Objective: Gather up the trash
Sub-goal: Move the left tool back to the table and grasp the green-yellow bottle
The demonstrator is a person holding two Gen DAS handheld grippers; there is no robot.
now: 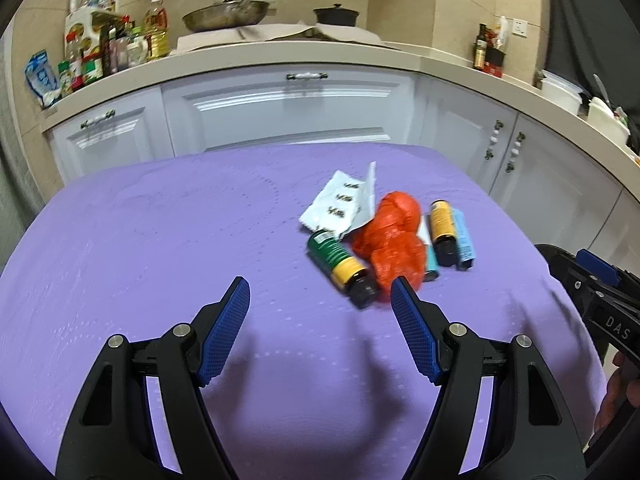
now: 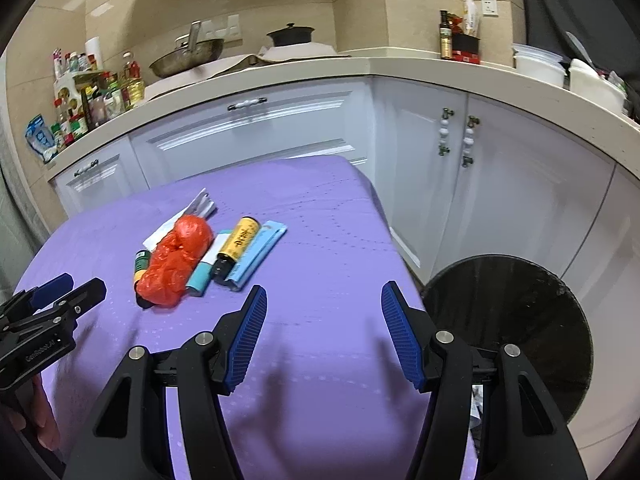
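A pile of trash lies on the purple tablecloth [image 1: 160, 240]: a crumpled red plastic bag [image 1: 394, 236] [image 2: 176, 260], a green and yellow bottle [image 1: 342, 266] [image 2: 141, 262], an orange-labelled bottle [image 1: 443, 228] [image 2: 236, 248], a light blue box [image 1: 464, 240] [image 2: 256, 256], a small teal tube [image 2: 200, 278] and a white printed wrapper [image 1: 340, 204]. My left gripper [image 1: 320, 296] is open and empty, just short of the pile. My right gripper [image 2: 324, 300] is open and empty, right of the pile. A black trash bin [image 2: 516, 320] stands on the floor beside the table's right edge.
White kitchen cabinets [image 1: 288, 112] and a counter with a pan [image 1: 224, 14], a pot [image 1: 336, 14] and several bottles [image 1: 100, 52] run behind the table. The table's right edge [image 2: 400, 248] drops off toward the bin.
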